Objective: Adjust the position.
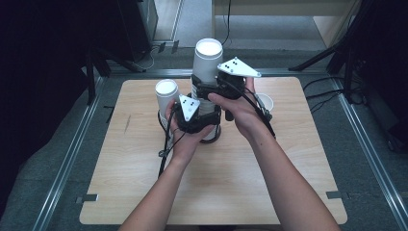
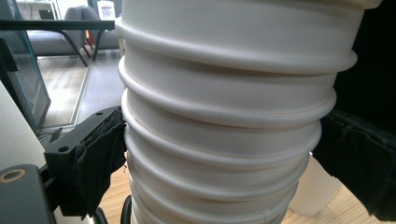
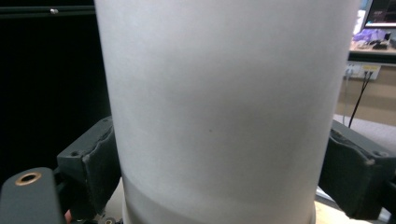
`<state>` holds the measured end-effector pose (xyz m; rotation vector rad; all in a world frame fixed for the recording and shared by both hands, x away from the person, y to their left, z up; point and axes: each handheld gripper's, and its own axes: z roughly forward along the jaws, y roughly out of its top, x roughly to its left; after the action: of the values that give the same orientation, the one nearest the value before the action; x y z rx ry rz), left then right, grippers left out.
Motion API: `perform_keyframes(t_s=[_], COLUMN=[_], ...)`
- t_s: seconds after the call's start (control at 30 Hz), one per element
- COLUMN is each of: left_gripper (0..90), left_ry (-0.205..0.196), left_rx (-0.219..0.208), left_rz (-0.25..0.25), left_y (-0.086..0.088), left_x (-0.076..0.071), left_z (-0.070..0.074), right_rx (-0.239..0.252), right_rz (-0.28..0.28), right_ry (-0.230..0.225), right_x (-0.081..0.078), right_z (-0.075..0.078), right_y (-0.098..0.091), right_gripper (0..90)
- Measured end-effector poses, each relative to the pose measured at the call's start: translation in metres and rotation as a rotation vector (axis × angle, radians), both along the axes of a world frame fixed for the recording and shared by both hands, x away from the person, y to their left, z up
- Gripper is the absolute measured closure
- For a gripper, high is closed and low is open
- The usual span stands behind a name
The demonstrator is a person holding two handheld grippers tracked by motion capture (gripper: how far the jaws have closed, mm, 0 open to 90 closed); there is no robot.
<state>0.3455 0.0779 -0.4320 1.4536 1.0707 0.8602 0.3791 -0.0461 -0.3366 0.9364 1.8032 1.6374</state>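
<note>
White paper cups stand stacked in a tall column (image 1: pixel 207 72) on a wooden table (image 1: pixel 144 183), with a hand-held gripper on each side.

Both grippers sit at the column, the right gripper (image 1: pixel 219 89) higher up than the left gripper (image 1: pixel 195 118). In the right gripper view its two black jaws bracket the smooth wall of the top cup (image 3: pixel 224 107), pads at or against its sides. In the left gripper view the ribbed rims of the lower cups (image 2: pixel 224 140) lie between the jaws; the left pad touches, and contact on the right is unclear. Just beyond the left gripper stands a shorter stack (image 1: pixel 166 94). Beside the right gripper sits a single cup (image 1: pixel 265 103).
</note>
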Motion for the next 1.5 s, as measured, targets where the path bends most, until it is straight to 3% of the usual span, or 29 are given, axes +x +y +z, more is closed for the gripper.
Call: perform_keyframes(t_s=[0.1,0.57,0.97,1.5], left_gripper=[4.0,4.4,4.4,4.5], left_ry=[0.001,0.001,0.01,0.012], left_rx=[0.001,0.003,0.004,0.005], left_rz=[-0.002,-0.007,-0.013,-0.016], left_y=[0.0,0.002,0.002,0.003], left_x=[0.0,0.0,-0.001,-0.001], left_z=[0.0,0.0,0.0,0.0], right_rx=[-0.008,0.048,0.09,0.138], right_rz=[-0.007,-0.027,-0.073,-0.097], right_ry=[-0.014,-0.04,-0.118,-0.172], right_x=[-0.001,-0.005,-0.014,-0.024], right_z=[0.001,0.014,0.03,0.052], right_y=[0.001,0.001,0.002,-0.004], right_gripper=[11.0,11.9,13.5,13.5])
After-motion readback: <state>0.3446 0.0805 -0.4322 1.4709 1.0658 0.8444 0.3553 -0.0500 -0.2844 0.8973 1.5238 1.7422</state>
